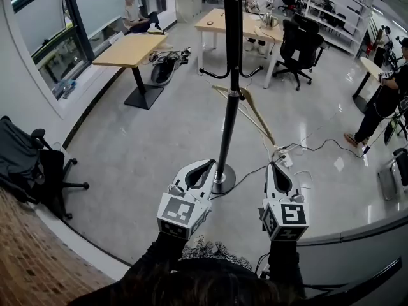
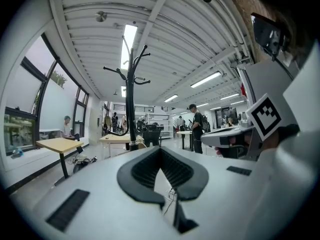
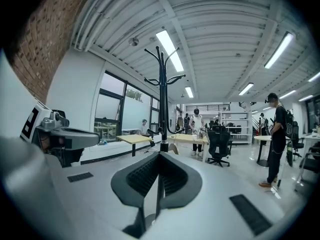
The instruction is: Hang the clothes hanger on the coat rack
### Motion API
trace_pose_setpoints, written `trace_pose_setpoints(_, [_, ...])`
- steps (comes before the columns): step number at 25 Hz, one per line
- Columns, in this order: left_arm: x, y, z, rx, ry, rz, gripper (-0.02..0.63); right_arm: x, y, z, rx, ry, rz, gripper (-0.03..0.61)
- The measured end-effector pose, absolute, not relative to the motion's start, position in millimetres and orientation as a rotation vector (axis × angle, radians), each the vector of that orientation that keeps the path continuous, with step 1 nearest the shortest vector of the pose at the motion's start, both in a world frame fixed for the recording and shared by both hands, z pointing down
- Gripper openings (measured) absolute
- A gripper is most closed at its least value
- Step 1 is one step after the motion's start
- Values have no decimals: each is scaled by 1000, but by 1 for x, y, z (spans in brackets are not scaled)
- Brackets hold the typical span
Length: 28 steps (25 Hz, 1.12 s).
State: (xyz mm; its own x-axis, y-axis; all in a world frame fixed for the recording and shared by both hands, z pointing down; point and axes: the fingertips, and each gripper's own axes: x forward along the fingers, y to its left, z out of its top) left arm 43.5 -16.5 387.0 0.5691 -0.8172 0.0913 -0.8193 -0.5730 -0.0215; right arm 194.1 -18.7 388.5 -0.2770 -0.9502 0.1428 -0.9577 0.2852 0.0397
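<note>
The black coat rack (image 1: 228,126) stands on the grey floor just ahead of me, its round base (image 1: 223,185) between the two grippers. A pale wooden clothes hanger (image 1: 254,110) hangs tilted at the pole's middle ring, its long arm sloping down to the right. My left gripper (image 1: 210,162) is left of the base, shut and empty. Right of the base is my right gripper (image 1: 276,165), also shut with nothing in it. Both gripper views look level at the rack (image 2: 131,99) (image 3: 163,99) over the closed jaw tips (image 2: 160,150) (image 3: 159,155); a bit of the hanger (image 3: 173,148) shows beside the pole.
Cables and a power strip (image 1: 284,159) lie on the floor right of the base. Wooden tables (image 1: 131,50) and black office chairs (image 1: 297,46) stand farther back. A dark chair (image 1: 32,164) is at left, a person (image 1: 382,101) at right, another seated (image 1: 134,14) by the window.
</note>
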Motion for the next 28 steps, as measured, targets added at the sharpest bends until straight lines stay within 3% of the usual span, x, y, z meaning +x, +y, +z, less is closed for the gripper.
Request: trace_pose_setpoints(28, [48, 7, 370, 2764, -1525, 152, 6, 191, 10, 381, 1692, -2384, -59, 8])
